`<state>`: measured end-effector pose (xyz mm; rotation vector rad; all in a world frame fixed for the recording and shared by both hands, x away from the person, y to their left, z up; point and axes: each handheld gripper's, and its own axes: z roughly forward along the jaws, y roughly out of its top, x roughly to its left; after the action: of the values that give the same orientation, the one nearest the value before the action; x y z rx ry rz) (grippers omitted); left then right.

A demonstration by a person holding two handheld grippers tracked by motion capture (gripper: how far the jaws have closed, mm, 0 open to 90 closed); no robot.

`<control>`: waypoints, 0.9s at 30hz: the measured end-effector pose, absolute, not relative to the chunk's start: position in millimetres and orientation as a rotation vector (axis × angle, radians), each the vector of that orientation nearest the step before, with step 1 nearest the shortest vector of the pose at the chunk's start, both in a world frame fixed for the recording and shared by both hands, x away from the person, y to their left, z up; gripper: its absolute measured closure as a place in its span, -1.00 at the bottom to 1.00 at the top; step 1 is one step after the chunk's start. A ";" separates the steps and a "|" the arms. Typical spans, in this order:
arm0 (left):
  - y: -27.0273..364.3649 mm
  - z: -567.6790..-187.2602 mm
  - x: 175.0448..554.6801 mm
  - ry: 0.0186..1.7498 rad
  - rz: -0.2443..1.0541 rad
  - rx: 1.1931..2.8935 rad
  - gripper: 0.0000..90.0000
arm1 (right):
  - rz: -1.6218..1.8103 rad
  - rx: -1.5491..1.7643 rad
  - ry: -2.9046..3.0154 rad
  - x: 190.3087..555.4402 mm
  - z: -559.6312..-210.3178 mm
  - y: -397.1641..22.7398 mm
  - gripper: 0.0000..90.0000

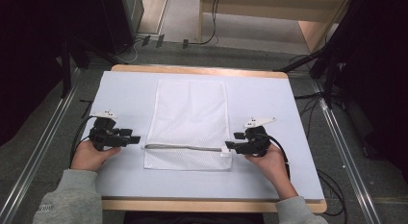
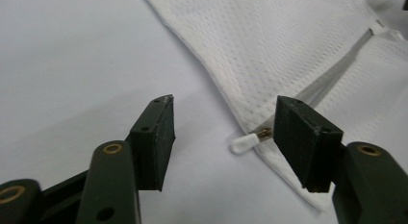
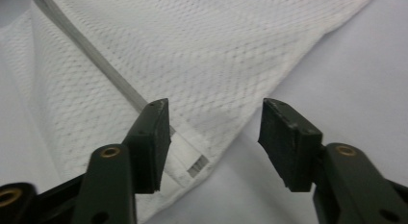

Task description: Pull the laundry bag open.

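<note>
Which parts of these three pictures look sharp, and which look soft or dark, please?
High view: table evenly lit, surroundings dark, mesh bag slightly washed out. Left gripper view: zipper pull fairly sharp, the near left tool softer. Right gripper view: mesh weave crisp at centre, right tool edges soft.

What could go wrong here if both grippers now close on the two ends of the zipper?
The zipper pull is small and lies near one finger of the open left gripper, so the fingers may miss it. The right gripper may pinch only loose mesh bag fabric, which could bunch or slide on the table.
</note>
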<state>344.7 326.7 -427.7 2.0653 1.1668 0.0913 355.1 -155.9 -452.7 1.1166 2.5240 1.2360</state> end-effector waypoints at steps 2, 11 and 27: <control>328.6 -428.3 345.4 1.172 0.117 2.062 -0.14 | 1.232 1.119 2.506 356.2 -452.9 -159.8 -0.09; 338.3 -429.8 348.1 1.226 0.171 2.043 -0.20 | 1.224 1.173 2.466 362.7 -455.9 -177.4 -0.17; 353.3 -434.2 352.5 1.283 0.225 2.025 -0.26 | 1.203 1.262 2.387 372.8 -459.9 -202.6 -0.20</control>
<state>352.5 353.3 -434.2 2.0254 1.2832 0.2247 372.8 -202.6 -459.9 1.2624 2.3869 1.2034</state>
